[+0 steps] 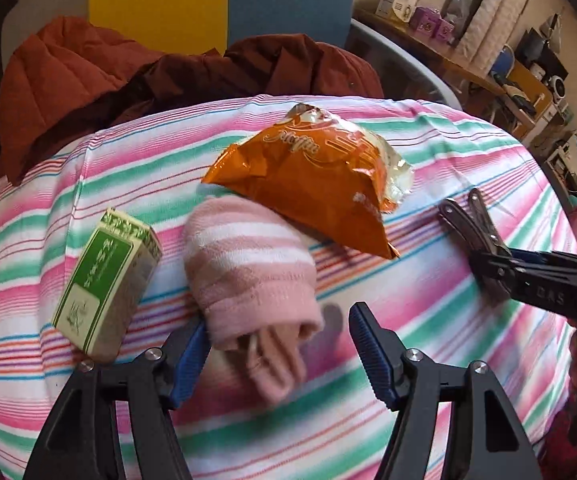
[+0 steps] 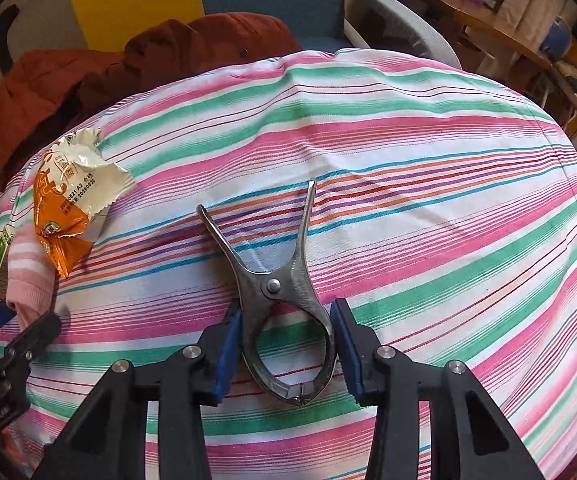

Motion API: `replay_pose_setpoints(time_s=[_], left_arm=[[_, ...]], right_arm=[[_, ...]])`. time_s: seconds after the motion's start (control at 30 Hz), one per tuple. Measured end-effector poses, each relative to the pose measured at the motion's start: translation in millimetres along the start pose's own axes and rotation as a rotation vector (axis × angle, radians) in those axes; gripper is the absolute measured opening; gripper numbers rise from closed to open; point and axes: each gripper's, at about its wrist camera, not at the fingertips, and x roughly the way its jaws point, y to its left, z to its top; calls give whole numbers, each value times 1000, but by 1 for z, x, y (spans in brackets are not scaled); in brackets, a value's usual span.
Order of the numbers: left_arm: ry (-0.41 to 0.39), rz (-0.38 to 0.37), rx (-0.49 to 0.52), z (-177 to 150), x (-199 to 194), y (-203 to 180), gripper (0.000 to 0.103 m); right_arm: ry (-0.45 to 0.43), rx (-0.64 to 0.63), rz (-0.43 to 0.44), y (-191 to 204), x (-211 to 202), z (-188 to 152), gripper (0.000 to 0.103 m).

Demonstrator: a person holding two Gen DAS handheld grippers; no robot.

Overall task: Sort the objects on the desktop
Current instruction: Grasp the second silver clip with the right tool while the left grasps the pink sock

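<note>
A pink striped sock [image 1: 248, 280] lies rolled on the striped cloth [image 1: 448, 152]. My left gripper [image 1: 278, 356] hangs open over the sock's near end, which lies between the fingers. An orange snack bag [image 1: 308, 184] rests against the sock's far end, and a green box [image 1: 104, 280] leans to its left. A metal clamp [image 2: 276, 284] lies flat with its handles pointing away. My right gripper [image 2: 286, 308] is shut on its looped end, a blue pad against each side. The left wrist view shows the clamp [image 1: 472, 220] at the right.
A rust-red jacket [image 1: 68, 80] is heaped beyond the cloth's far edge, in front of a yellow and blue chair back [image 1: 224, 0]. A grey armrest [image 2: 400, 20] curves at the back right. Shelves with boxes [image 1: 428, 20] stand far right.
</note>
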Motion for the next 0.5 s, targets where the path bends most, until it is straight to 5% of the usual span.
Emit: replay_pose_setpoints(time_s=[0.13,0.27,0.5], left_arm=[[-38,22,1,2,3,0,66],[-81,81,72,-8,0,0,43],[-165,2,111,-44,-15,9,35]], right_arm=[[2,1,0,2,0,0,45],[0,2,-1,4,1,-1,45],[-10,-3,-2,8,1,-2,45]])
